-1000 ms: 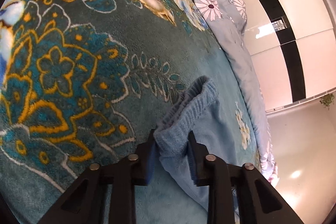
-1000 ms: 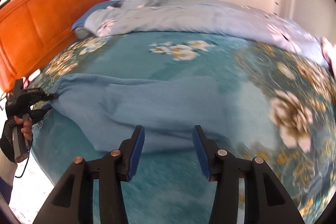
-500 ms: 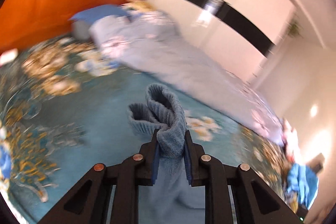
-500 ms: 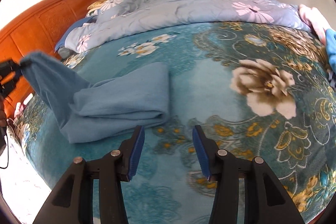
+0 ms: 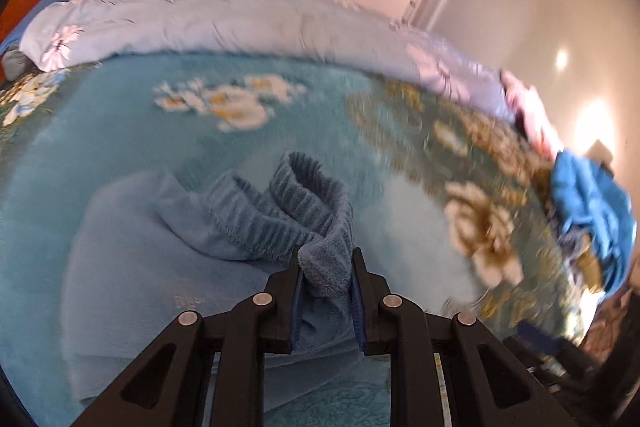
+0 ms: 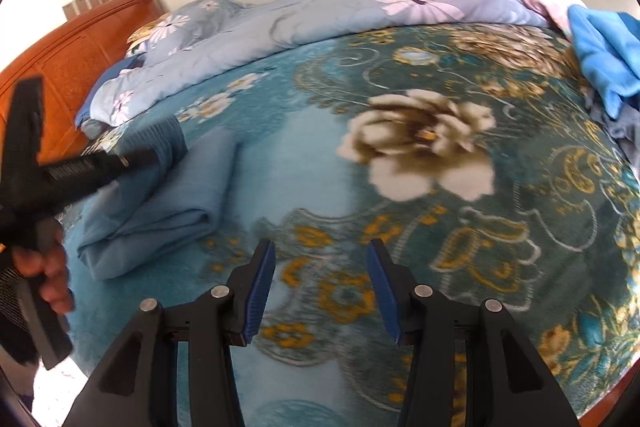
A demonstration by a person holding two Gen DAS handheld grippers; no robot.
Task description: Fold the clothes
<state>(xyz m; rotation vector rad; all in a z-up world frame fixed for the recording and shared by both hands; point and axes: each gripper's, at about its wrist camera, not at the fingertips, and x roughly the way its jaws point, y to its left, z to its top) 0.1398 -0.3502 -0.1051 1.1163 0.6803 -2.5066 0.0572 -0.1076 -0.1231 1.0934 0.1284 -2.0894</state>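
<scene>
Since a second ago the left gripper (image 5: 325, 273) has carried the ribbed waistband of the light-blue fleece trousers (image 5: 160, 247) over onto their own folded body, where earlier they lay spread out flat on the teal floral blanket (image 6: 400, 227). Its jaws are clamped on that waistband, with the folded trousers lying on the blanket toward the orange wooden headboard (image 6: 76, 67). Right gripper (image 6: 321, 287) hangs above the blanket beside the trousers, jaws apart and empty.

Open blanket (image 6: 460, 227) lies ahead, free to cross. The folded blue garment (image 6: 168, 203) blocks the near left, a clothes pile (image 6: 600, 55) the far right, the quilt (image 6: 360, 11) the far edge.
</scene>
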